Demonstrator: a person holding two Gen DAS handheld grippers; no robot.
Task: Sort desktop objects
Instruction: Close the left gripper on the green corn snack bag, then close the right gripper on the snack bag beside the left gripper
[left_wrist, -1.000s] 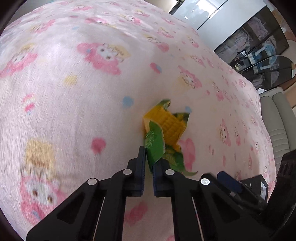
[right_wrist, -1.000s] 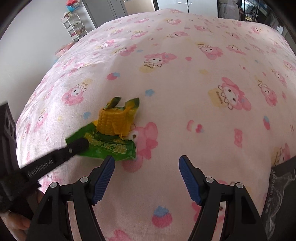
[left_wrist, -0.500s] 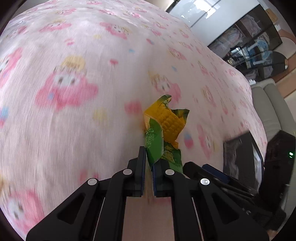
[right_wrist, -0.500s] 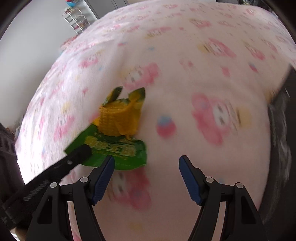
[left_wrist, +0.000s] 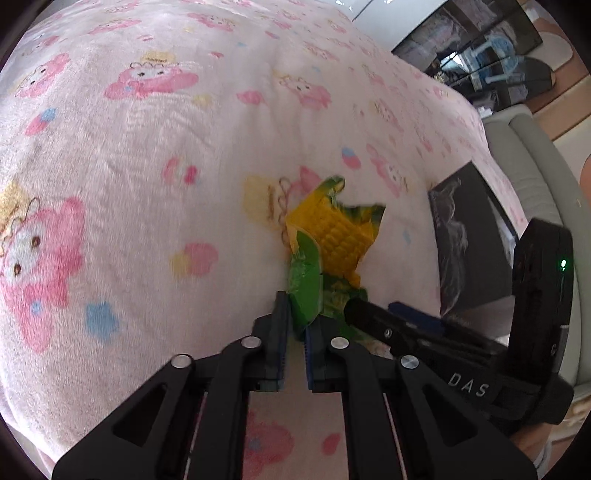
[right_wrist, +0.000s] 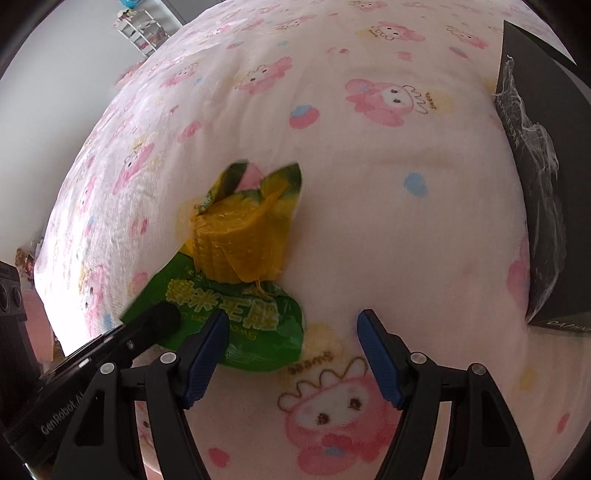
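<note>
While the corn packet (left_wrist: 325, 254) is being clamped by its green end between the nearly closed fingers of the left tool (left_wrist: 293, 332), the yellow corn end is being shown pointing away from that tool, over the pink cartoon-print blanket (left_wrist: 147, 147). Whether the packet is being lifted clear of the blanket or is lying on it is not being made plain by either view.

From the right wrist view, the same packet (right_wrist: 240, 258) is being seen ahead and to the left of the right tool (right_wrist: 291, 347), whose blue-padded fingers (right_wrist: 376, 354) are being kept wide apart with nothing between them. Its left finger is being seen in front of the packet's green wrapper; contact there cannot be judged. A black finger of the left tool (right_wrist: 147, 325) is being seen reaching in from the lower left onto the wrapper's edge.

A black box (left_wrist: 469, 251) with a pale line drawing on its lid is being seen lying on the blanket to the right of the packet, near but apart from it. In the right view the box (right_wrist: 543, 184) is being cut off by the right edge. In the left view, the right tool's black body (left_wrist: 443, 354) is being seen just beside the left tool, low on the right, with a green light lit on it.
</note>
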